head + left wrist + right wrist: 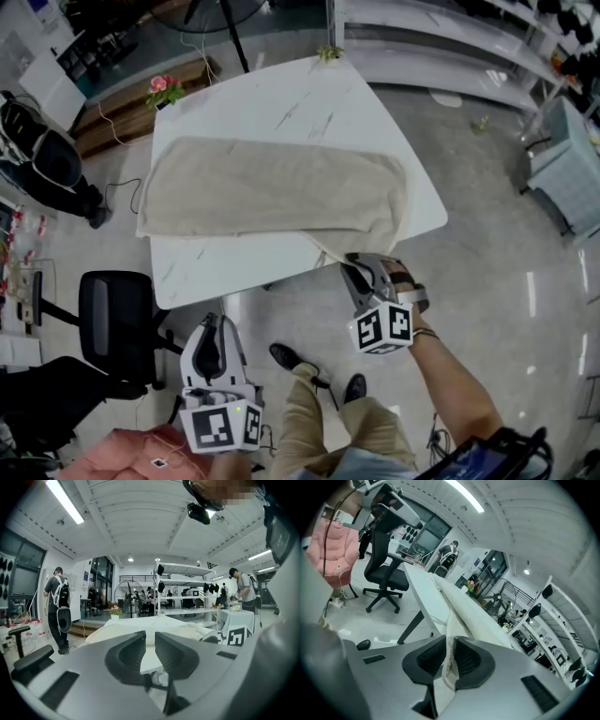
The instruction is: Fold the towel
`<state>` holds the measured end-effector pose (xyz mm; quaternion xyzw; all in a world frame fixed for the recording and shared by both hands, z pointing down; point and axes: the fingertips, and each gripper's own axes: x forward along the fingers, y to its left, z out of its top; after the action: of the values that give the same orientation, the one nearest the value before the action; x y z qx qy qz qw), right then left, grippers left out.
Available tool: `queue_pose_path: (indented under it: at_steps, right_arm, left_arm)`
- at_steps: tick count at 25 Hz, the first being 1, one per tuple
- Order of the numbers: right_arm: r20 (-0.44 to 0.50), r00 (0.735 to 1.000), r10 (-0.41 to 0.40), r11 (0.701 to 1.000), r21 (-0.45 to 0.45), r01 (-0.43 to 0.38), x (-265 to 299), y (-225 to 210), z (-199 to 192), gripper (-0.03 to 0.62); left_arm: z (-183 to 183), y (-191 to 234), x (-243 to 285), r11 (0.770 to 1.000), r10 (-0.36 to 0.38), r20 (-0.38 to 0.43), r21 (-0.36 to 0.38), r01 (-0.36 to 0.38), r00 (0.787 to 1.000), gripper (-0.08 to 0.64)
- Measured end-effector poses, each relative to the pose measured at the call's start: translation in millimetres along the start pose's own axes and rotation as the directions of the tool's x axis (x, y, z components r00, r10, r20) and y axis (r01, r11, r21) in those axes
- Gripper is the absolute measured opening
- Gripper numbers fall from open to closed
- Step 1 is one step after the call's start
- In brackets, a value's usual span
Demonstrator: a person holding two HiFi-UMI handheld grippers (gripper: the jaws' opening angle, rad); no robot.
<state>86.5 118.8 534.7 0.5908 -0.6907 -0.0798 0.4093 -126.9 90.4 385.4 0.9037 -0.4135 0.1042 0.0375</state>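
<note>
Head view is showing the towel [272, 187] seemingly folded once, more folding remaining; right gripper [349, 267] is clamping its five-o'clock corner, left gripper [214, 325] hanging ajar, empty.

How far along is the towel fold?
Early. Done: nothing clearly; the towel lies flat in a long strip on the table. In hand: the right gripper has its jaws shut on the towel's near edge at the table's rim. The left gripper hangs off the table, jaws slightly apart, empty. To do: its grasp and the fold itself.
</note>
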Motion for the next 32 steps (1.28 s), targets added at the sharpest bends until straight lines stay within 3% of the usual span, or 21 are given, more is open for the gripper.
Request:
queue_pose_path:
  at_steps: [6,11,19,26,32]
  right_arm:
    - [0.099,0.993,0.058,0.997,-0.062,-0.052,-36.2,6.5,6.9,0.048]
    - [0.105,0.985,0.139,0.986,-0.112,-0.127,-54.8,30.3,-5.3,0.041]
    - [0.121,0.971,0.208,0.977,-0.070,-0.201,-56.5,61.2,-11.6,0.015]
    - [0.161,0.973,0.164,0.985,0.018,-0.169,-72.6,34.8,-7.7,0.049]
    - [0.180,0.980,0.083,0.994,0.056,-0.094,-131.3,-26.8,-11.4,0.051]
  left_arm:
    - [4.5,-13.3,-5.4,1.000,-0.004,0.006,-0.002,0.004,1.000,0.063]
    - [6.2,-30.3,-7.0,1.000,-0.024,0.010,0.002,0.024,1.000,0.063]
    - [6.2,-54.2,-12.3,0.998,-0.050,0.002,0.024,0.050,0.999,0.063]
    - [15.2,-81.1,-11.8,0.995,-0.082,0.015,0.058,0.081,0.997,0.063]
    - [40.7,-129.1,-20.4,0.988,-0.134,0.041,0.089,0.129,0.990,0.063]
